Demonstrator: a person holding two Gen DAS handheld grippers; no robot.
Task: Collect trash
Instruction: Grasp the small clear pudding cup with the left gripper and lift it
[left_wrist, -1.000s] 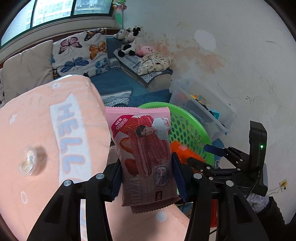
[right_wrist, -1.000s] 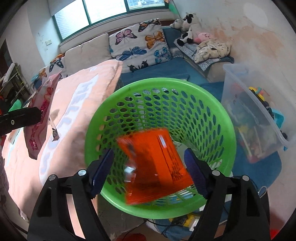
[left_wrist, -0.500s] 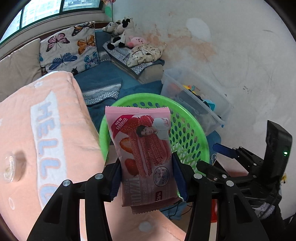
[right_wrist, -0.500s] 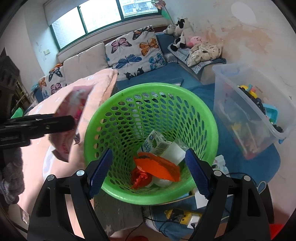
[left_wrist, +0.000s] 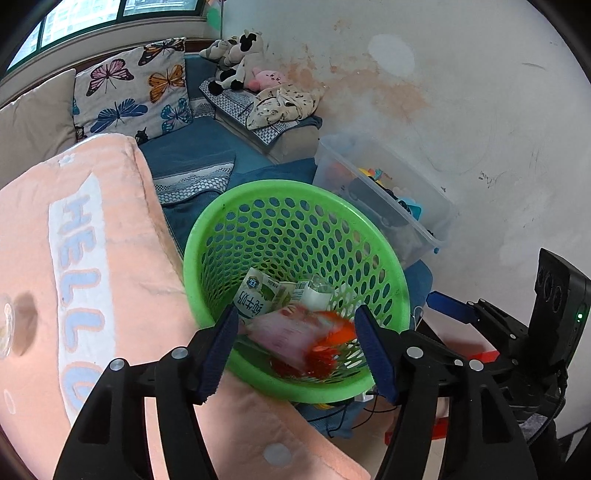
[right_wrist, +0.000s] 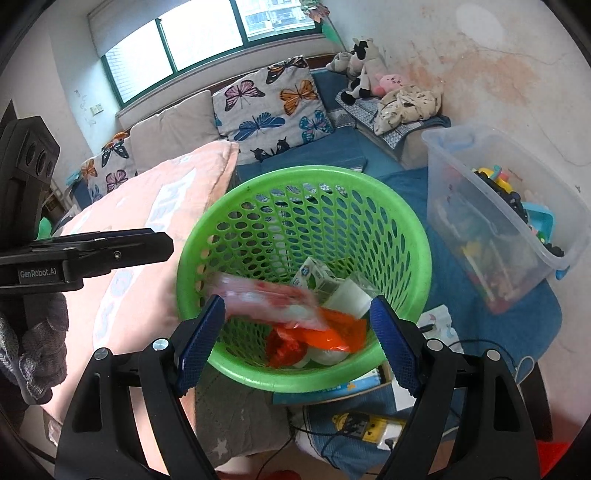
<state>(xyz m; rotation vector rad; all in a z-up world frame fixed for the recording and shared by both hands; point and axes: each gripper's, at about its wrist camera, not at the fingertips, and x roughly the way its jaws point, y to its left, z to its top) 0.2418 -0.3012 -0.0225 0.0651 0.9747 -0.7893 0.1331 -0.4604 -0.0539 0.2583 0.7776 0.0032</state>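
Bed: peach blanket (left_wrist: 110, 266) lettered in pale blue, touching the basket's left side.
Clear bin (right_wrist: 495, 206): holds toys, on the floor to the basket's right.
Green basket (left_wrist: 391, 280): perforated, on the floor between bed and bin.
Left gripper (left_wrist: 295, 343): above the basket, jaws opening, nothing pressed between them.
Right gripper (right_wrist: 295, 339): spread wide, empty, over the basket's near rim.
Pink wrapper (right_wrist: 266, 299): blurred, loose inside the basket.
Orange wrapper (right_wrist: 332, 332): basket bottom, beside a milk carton (left_wrist: 258, 299).

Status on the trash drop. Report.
Left hand-held gripper opening, nothing between pads. Right hand-held gripper open, empty. Pink wrapper blurred inside green basket. Nothing blocking.
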